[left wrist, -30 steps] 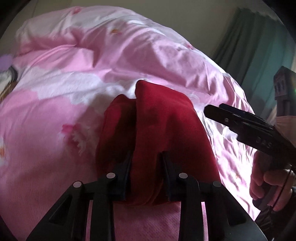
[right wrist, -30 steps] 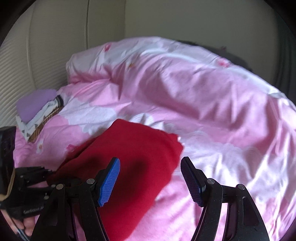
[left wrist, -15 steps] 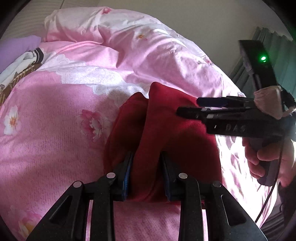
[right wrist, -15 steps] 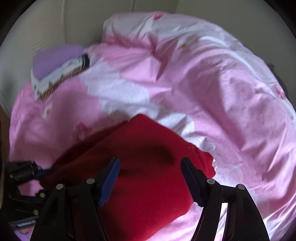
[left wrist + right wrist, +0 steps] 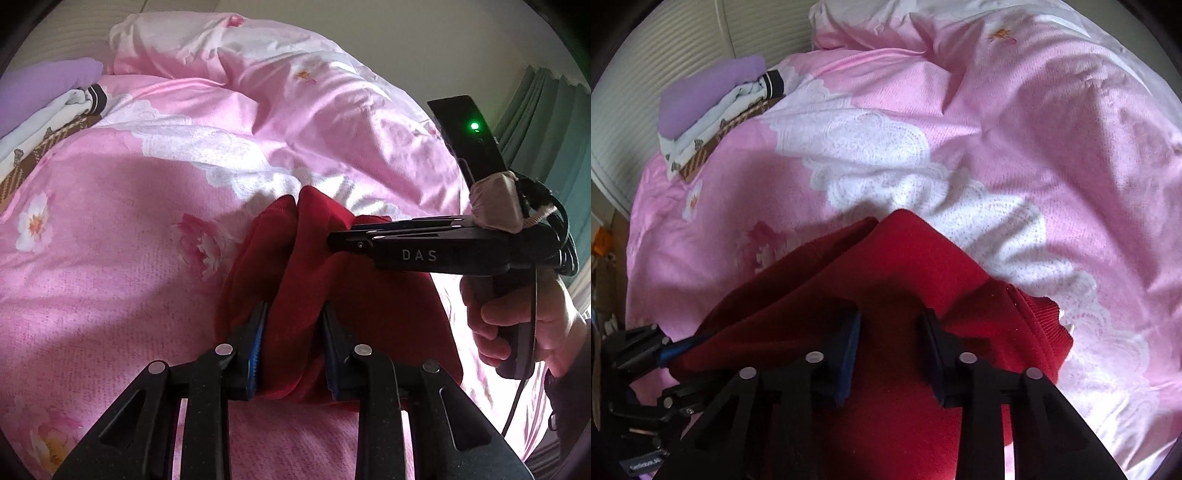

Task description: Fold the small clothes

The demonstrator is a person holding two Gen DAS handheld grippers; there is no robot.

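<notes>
Red garment (image 5: 295,295) bunched on pink bed (image 5: 129,258), left gripper (image 5: 293,332) clamped on its fold, right gripper (image 5: 890,332) apparently pinching cloth too, folded clothes (image 5: 713,110) beyond.

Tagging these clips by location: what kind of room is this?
Most likely a bedroom: a pink floral duvet fills the view, folded clothes are stacked near its edge, and green curtains hang alongside.
</notes>
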